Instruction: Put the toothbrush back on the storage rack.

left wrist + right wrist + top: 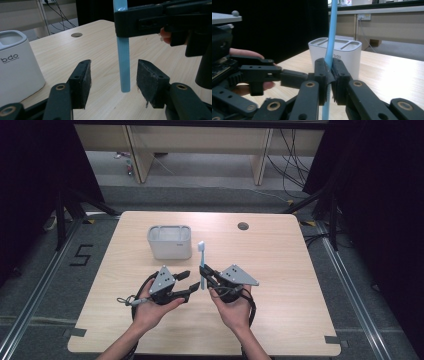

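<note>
You are in the middle of a handover, I judge: your right gripper (206, 271) is clamped on the toothbrush (202, 265) and holds it upright above the near middle of the table (280, 320), bristle end up, just right of and nearer than the white holder (170, 241). In the right gripper view its pads pinch the blue handle tight, with the holder behind it. Your left gripper (189, 284) sits just left of the brush with its jaws partly open. In the left gripper view the handle's lower end (124, 65) hangs between the two pads (85, 81), nearer the right one, touching neither, so this gripper has hold of nothing yet. The next move probably calls for you to centre the handle between those pads, close them squarely on it, and only then let go with the right gripper. After that the brush could go into one of the holder's top slots. Count: one toothbrush, one holder, two grippers, one table with a single round hole (243, 226) at its far edge.
</note>
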A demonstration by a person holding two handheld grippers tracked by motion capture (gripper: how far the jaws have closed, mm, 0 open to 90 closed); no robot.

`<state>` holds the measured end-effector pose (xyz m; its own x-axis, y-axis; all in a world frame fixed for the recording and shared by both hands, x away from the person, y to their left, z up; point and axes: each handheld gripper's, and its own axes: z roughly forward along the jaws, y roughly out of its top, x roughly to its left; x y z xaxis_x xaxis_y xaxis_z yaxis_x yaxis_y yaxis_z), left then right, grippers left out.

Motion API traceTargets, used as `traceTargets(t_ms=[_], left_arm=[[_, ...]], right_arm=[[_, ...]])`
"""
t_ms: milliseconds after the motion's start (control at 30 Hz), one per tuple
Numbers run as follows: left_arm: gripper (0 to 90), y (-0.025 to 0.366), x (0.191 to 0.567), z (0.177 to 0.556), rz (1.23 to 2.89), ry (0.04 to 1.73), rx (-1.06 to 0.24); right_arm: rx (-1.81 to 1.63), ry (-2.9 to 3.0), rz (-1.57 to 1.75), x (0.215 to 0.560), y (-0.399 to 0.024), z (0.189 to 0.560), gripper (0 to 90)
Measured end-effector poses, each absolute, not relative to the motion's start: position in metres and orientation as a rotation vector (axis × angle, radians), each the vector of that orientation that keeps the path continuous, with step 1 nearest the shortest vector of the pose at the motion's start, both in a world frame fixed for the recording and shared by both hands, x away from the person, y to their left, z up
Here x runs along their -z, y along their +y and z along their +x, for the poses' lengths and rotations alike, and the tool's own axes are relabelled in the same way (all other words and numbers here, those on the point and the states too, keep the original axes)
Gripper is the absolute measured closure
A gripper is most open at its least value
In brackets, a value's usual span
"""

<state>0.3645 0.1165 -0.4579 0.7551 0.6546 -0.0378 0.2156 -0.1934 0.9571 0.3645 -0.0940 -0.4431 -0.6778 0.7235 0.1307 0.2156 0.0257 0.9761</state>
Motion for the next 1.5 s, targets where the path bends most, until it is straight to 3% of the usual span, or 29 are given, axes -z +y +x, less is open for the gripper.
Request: traceTargets(t_ms=[500, 833, 1500], left_arm=[[44.4, 0.132, 0.431, 0.367, 1.700, 0.661, -0.482], [48.3, 0.122, 0.418, 0.380, 1.669, 0.676, -0.410], [74.1, 0.103, 0.420, 0.393, 1.649, 0.704, -0.395]], right_arm=[[-1.644, 1.916, 0.938, 0.447, -0.094, 0.368, 84.1], [-1.646, 1.937, 0.959, 0.453, -0.088, 0.369, 84.1], [-1.620, 1.920, 0.930, 0.453, -0.084, 0.368, 84.1]])
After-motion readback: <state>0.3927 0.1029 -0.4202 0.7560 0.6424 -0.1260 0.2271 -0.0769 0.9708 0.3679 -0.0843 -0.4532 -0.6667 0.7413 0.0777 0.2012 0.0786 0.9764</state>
